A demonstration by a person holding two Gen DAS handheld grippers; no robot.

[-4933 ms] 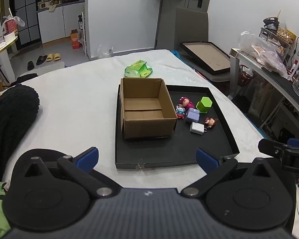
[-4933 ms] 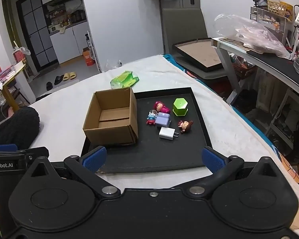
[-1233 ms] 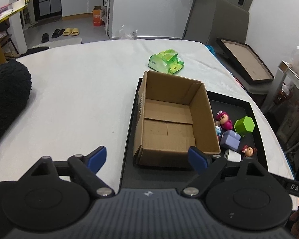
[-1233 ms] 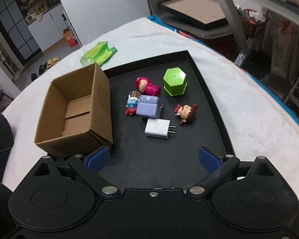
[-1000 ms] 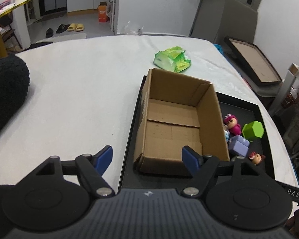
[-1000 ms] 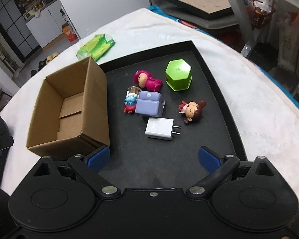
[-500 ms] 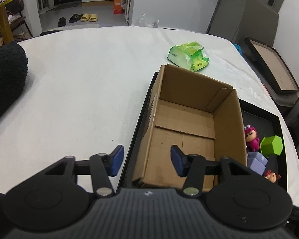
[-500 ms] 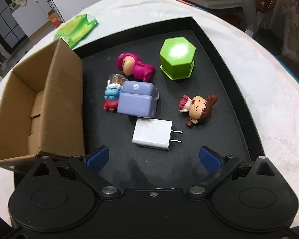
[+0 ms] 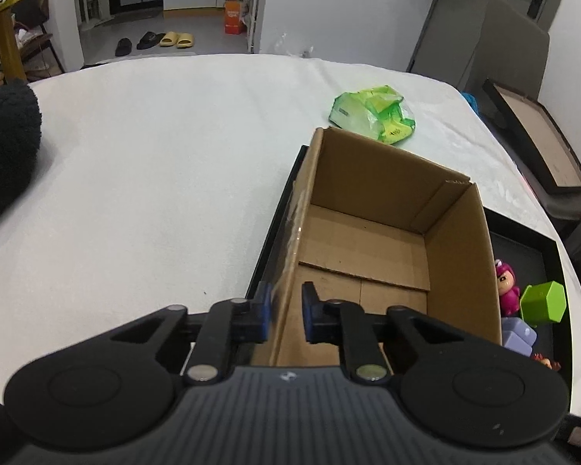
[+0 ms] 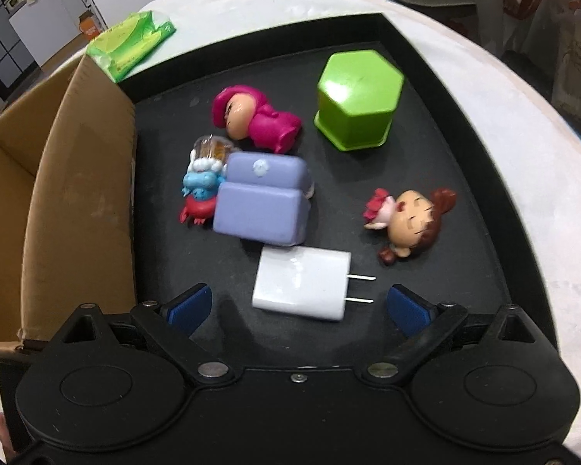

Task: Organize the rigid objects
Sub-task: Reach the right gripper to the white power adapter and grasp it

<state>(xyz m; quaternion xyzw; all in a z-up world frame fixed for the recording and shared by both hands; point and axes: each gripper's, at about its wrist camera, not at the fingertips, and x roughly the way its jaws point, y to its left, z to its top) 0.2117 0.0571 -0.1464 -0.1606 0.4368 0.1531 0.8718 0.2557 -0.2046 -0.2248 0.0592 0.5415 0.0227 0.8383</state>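
Close up, the left gripper (image 9: 284, 314) pinches the near-left wall of one cardboard box (image 9: 383, 232) on a black tray (image 10: 464, 124). The right gripper (image 10: 298, 306) hangs spread wide over one white charger (image 10: 302, 283) — beyond lie three figurines, one purple block (image 10: 261, 205), one green hexagonal box (image 10: 358, 99).

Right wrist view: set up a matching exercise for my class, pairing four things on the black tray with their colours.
Things:
1. charger plug
2. hexagonal block
3. open box
4. sofa-shaped toy

Colours:
A. brown cardboard
B. lilac
C. white
D. bright green

Pairs: 1-C, 2-D, 3-A, 4-B
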